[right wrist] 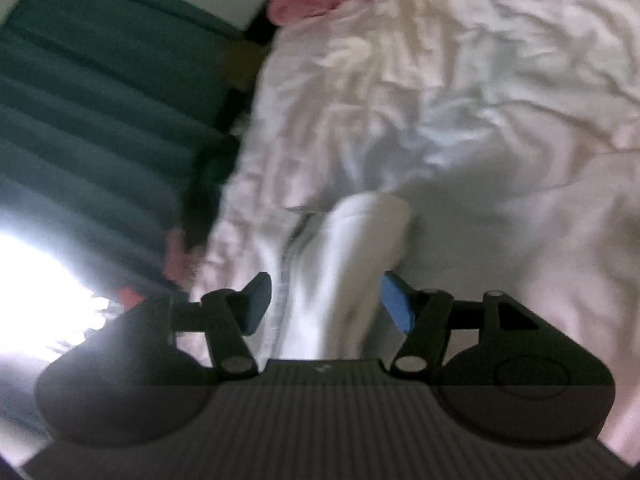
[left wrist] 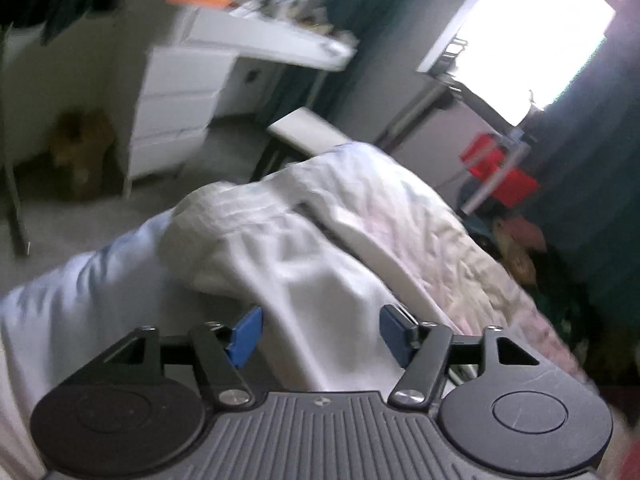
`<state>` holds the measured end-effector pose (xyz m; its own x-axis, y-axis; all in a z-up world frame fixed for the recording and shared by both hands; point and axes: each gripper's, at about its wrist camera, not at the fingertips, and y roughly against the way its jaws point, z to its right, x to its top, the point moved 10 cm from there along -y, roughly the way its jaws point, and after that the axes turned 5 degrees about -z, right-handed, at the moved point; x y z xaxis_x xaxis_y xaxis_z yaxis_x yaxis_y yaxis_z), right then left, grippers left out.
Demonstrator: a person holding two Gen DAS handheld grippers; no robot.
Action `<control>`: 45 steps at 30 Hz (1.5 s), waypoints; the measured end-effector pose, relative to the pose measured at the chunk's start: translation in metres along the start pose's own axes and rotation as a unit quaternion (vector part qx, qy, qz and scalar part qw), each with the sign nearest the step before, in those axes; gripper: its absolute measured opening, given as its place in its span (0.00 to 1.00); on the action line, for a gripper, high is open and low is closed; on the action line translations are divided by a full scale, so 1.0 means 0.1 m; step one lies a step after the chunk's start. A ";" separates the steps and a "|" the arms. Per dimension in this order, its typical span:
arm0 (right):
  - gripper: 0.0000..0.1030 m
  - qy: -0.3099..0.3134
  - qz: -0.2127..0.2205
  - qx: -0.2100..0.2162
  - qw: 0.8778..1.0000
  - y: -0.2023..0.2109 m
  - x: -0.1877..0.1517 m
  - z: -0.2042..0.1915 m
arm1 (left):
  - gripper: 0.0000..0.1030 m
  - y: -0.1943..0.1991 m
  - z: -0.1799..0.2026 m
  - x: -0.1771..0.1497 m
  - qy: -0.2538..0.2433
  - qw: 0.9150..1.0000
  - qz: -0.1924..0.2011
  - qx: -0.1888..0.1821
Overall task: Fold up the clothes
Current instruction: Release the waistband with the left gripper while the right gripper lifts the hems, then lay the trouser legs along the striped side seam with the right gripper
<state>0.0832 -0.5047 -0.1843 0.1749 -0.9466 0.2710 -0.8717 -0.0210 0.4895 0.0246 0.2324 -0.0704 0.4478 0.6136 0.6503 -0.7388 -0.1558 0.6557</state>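
White garment [left wrist: 280, 264]: soft, creased cloth, lying loose on the bed [left wrist: 440, 240], between both sets of jaws but not gripped.
Left gripper [left wrist: 320, 336]: jaws spread, blue pads clear of the cloth.
Right gripper [right wrist: 326, 304]: jaws spread over a rolled fold of the garment [right wrist: 352, 248].
Bed edge: falls away at left toward dark curtain [right wrist: 100, 100].
Far room: white drawers [left wrist: 176, 100], open floor beside.

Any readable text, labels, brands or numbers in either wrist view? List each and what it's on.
None readable.
Small pale mark on the left claw body: too small to read.
Same mark on the right claw body: blurred.
Items on the white desk: blurred, no legible text.
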 end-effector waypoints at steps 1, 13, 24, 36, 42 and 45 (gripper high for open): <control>0.62 0.003 -0.008 0.011 1.000 -0.05 -0.01 -0.03 | 0.71 0.06 0.14 -0.05 -0.026 1.000 0.009 0.000; 0.46 0.003 -0.072 -0.025 0.997 -0.68 -0.19 0.08 | 0.70 -0.10 2.11 -1.69 -0.347 0.910 -0.106 -0.200; 0.11 0.082 0.027 0.029 0.996 -0.65 0.16 -0.29 | 0.65 -0.51 2.63 -2.82 -0.523 0.802 -0.106 -0.268; 0.08 0.088 0.040 -0.048 0.994 -0.56 0.24 0.03 | 0.07 -0.37 2.67 -2.54 -0.472 0.821 -0.078 -0.311; 0.09 0.114 0.031 -0.080 0.990 -0.51 0.20 0.14 | 0.07 -0.43 2.57 -2.67 -0.475 0.820 -0.122 -0.294; 0.12 0.091 0.007 -0.080 0.993 -0.53 0.17 0.23 | 0.15 -0.48 2.54 -2.74 -0.479 0.821 -0.129 -0.282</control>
<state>0.1218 -0.5275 -0.2245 0.2558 -0.8723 0.4167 -0.7933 0.0569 0.6061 0.0656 -0.1246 -0.1825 0.6176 -0.3618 0.6984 -0.5520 0.4331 0.7125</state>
